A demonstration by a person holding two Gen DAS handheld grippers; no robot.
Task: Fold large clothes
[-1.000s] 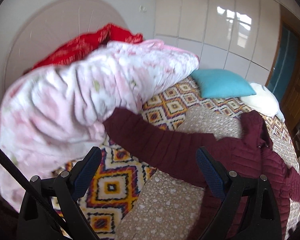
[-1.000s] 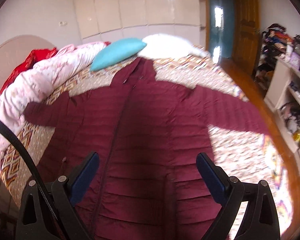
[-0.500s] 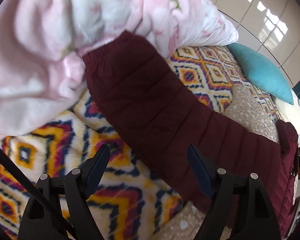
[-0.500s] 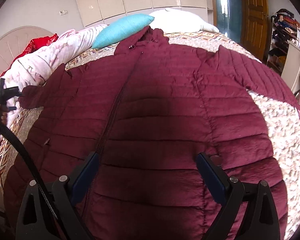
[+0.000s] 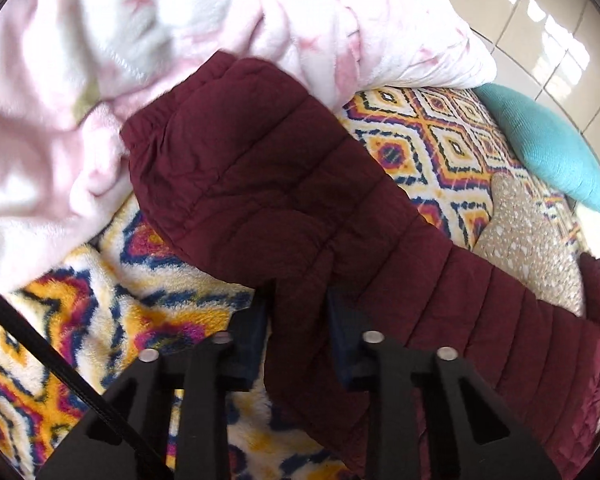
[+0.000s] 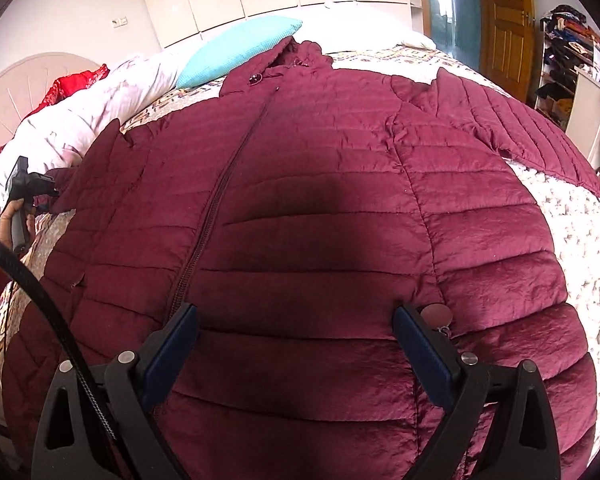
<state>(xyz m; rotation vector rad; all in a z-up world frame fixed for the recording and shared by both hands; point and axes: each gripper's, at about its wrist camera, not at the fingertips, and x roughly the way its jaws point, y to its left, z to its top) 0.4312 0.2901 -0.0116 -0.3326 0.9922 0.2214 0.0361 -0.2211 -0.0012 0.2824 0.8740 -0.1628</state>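
Bed (image 6: 560,216); sleeve (image 5: 260,184) hiding left hand-held gripper (image 5: 298,320) pads.

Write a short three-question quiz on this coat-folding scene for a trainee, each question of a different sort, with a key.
1. True or false: the left gripper is shut on the maroon puffer coat's sleeve.
2. Multiple choice: the right gripper is A) shut on the hood, B) open over the coat's front, C) holding the teal pillow.
3. Fill in: the sleeve's cuff lies against the pink floral ____.

Key: 1 true. 2 B. 3 blanket.
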